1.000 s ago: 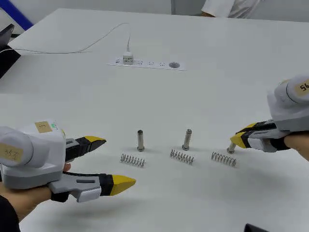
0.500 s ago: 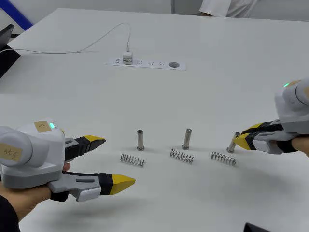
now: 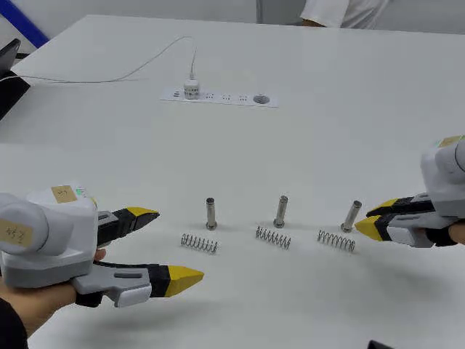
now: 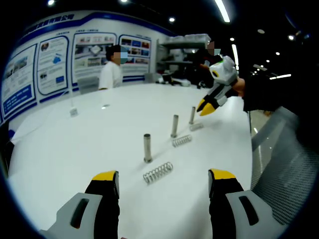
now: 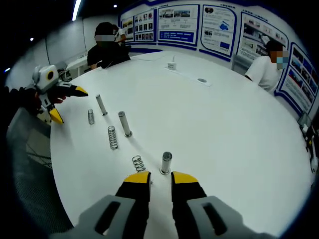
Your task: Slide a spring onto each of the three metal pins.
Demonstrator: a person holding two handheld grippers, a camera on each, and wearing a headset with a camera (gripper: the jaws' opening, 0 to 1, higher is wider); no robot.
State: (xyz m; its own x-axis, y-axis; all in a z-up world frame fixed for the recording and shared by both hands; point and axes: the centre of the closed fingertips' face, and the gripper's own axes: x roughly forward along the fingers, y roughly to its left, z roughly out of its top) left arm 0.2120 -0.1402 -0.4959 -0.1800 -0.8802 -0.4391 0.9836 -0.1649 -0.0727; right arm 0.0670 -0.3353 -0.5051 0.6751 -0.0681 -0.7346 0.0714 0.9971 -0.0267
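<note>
Nearest the wearer, well left of the middle pin (image 3: 280, 211), the left tool (image 3: 179, 243) hangs spread wide and empty, seemingly readied to take a spring. To that pin's right, the right tool (image 3: 365, 220) has its jaws narrowly parted on nothing, tips just beside the right pin (image 3: 352, 216). The left spring (image 3: 199, 243), middle spring (image 3: 273, 237) and right spring (image 3: 336, 241) lie on the table (image 3: 327, 145), each just before its own upright pin, apparently paired for loading; none is threaded yet. Far beyond the middle pin lies a power strip (image 3: 218, 96).
</note>
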